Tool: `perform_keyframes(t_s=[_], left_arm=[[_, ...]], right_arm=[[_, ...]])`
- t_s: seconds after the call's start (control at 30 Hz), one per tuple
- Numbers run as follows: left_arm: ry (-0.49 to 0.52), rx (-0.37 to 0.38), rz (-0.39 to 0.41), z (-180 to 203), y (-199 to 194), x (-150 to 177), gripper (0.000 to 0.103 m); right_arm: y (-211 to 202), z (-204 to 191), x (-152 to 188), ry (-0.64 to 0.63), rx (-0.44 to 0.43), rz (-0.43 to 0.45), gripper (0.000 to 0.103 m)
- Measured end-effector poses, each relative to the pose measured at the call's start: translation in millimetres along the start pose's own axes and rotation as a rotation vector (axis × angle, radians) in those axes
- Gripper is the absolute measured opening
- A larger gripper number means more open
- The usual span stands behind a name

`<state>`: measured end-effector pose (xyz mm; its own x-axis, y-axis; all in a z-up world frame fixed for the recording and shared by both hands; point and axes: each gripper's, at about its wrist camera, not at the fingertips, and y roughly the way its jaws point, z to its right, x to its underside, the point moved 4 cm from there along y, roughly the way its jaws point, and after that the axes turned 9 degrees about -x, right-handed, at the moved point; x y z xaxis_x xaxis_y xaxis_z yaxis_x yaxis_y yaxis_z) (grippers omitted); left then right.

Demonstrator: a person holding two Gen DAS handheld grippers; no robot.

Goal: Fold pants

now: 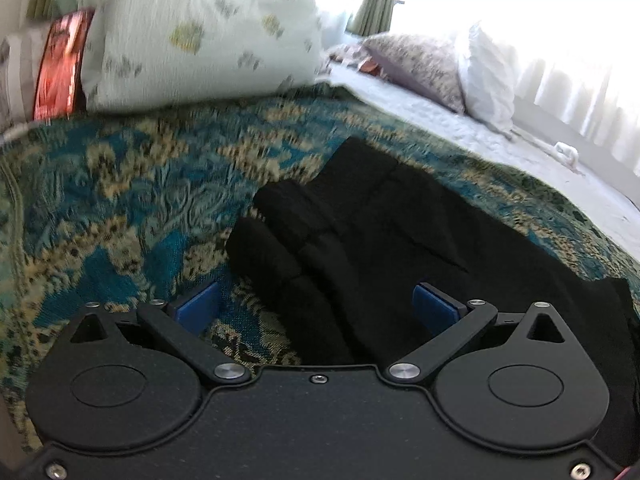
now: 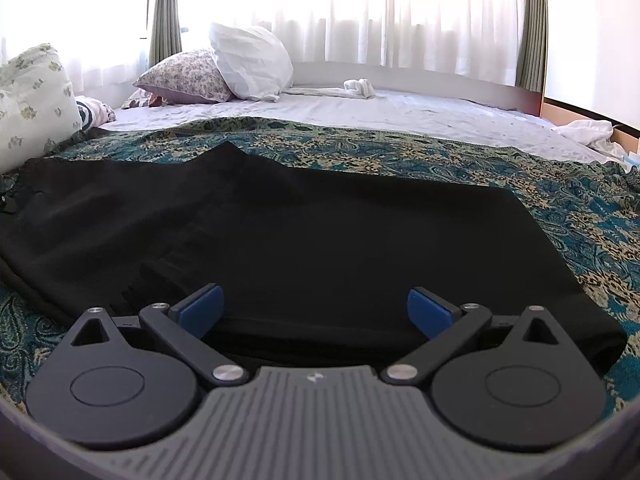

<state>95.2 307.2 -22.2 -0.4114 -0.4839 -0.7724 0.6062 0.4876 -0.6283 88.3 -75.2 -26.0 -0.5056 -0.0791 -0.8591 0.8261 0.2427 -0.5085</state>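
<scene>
Bedroom: daylight poured through white curtains (image 2: 400, 12) behind a wide bed, washing out the window entirely.
Bed surface: a teal and gold paisley bedspread (image 2: 500, 172) covered the near half; a pale sheet (image 2: 400, 112) lay beyond it.
Pillows: a big green-flowered pillow (image 1: 200, 28) stood at the head, with a floral pillow (image 2: 188, 76) and a white pillow (image 2: 252, 60) farther off.
Pants: the black pants (image 2: 320, 232) lay flat on the bedspread, apparently already doubled leg on leg; in the left view their left end showed thick rolled layers (image 1: 288, 240).
Small item: a balled white cloth (image 2: 360, 88) sat on the sheet, well apart from the work.
Left gripper (image 1: 316, 308): jaws spread wide, empty, poised over the bunched end of the pants.
Right gripper (image 2: 316, 308): jaws also wide apart, gripping nothing, low over the near edge of the cloth.
Step in hand: probably between folds (both tongs free, cloth at rest).
Next move: each gripper would need to pinch an edge through all layers, then carry it across evenly.
Hard to make out: black fabric swallowed seams and layer count; the left view was motion-blurred, and the waistband was not identifiable.
</scene>
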Motion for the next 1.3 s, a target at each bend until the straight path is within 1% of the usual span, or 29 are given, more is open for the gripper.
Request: perform_keyframes(t_s=[0.13, 0.33, 0.4, 0.43, 0.5, 0.53, 0.57, 0.6, 0.63, 0.67, 0.73, 0.77, 0.83, 0.87, 0.97, 1.07, 1.13, 1.2, 1.23, 1.27, 1.3], left_arm=[[0.014, 0.003, -0.001, 4, 8, -5, 0.103], [-0.029, 0.04, -0.001, 6, 15, -8, 0.102], [-0.037, 0.036, 0.003, 7, 16, -7, 0.102], [-0.038, 0.033, 0.008, 7, 15, -7, 0.1], [-0.047, 0.019, 0.021, 7, 13, -7, 0.087], [-0.063, 0.005, 0.032, 4, 11, -7, 0.074], [-0.083, -0.006, 0.039, 1, 10, -7, 0.058], [-0.108, -0.015, 0.046, -3, 8, -7, 0.049], [-0.14, -0.011, 0.052, -8, 6, -8, 0.036], [-0.164, 0.003, 0.055, -13, 4, -8, 0.028], [-0.177, 0.024, 0.073, -16, -2, -10, 0.02], [-0.162, 0.025, 0.092, -14, -8, -11, 0.016], [-0.115, 0.028, 0.143, -4, -23, -14, 0.013], [-0.091, 0.043, 0.164, 3, -33, -17, 0.012], [-0.037, 0.128, 0.208, 34, -64, -26, 0.012], [0.029, 0.247, 0.24, 79, -102, -32, 0.012], [0.101, 0.323, 0.266, 118, -132, -30, 0.012], [0.186, 0.414, 0.287, 156, -162, -24, 0.012], [0.238, 0.475, 0.285, 177, -178, -17, 0.012], [0.286, 0.54, 0.27, 198, -192, -8, 0.012], [0.32, 0.588, 0.252, 212, -202, 0, 0.012]], right_arm=[[1, -1, 0, 0.001, 0.005, -0.002, 0.103], [2, -1, 1, -0.001, 0.005, -0.001, 0.103], [2, -1, 1, 0.003, 0.002, 0.001, 0.103], [2, -1, 1, 0.005, 0.001, 0.002, 0.103], [2, 0, 2, 0.008, 0.0, 0.004, 0.103], [2, 0, 2, 0.009, -0.001, 0.006, 0.103], [2, 0, 2, 0.009, -0.001, 0.007, 0.103], [2, 1, 3, 0.01, -0.002, 0.007, 0.103], [2, 1, 3, 0.01, -0.005, 0.006, 0.103], [2, 2, 3, 0.012, -0.012, 0.005, 0.103], [3, 4, 4, 0.023, -0.029, 0.001, 0.103], [3, 5, 4, 0.027, -0.034, 0.001, 0.103], [2, 5, 4, 0.034, -0.042, 0.006, 0.103], [2, 5, 4, 0.036, -0.044, 0.008, 0.103], [1, 7, 4, 0.047, -0.056, 0.018, 0.103], [1, 7, 5, 0.053, -0.077, 0.033, 0.103], [0, 9, 4, 0.063, -0.09, 0.036, 0.103], [-2, 11, 4, 0.081, -0.094, 0.049, 0.103], [-7, 13, 3, 0.099, -0.087, 0.064, 0.103], [-16, 18, -1, 0.129, -0.083, 0.088, 0.103], [-29, 28, -7, 0.168, -0.086, 0.137, 0.103]])
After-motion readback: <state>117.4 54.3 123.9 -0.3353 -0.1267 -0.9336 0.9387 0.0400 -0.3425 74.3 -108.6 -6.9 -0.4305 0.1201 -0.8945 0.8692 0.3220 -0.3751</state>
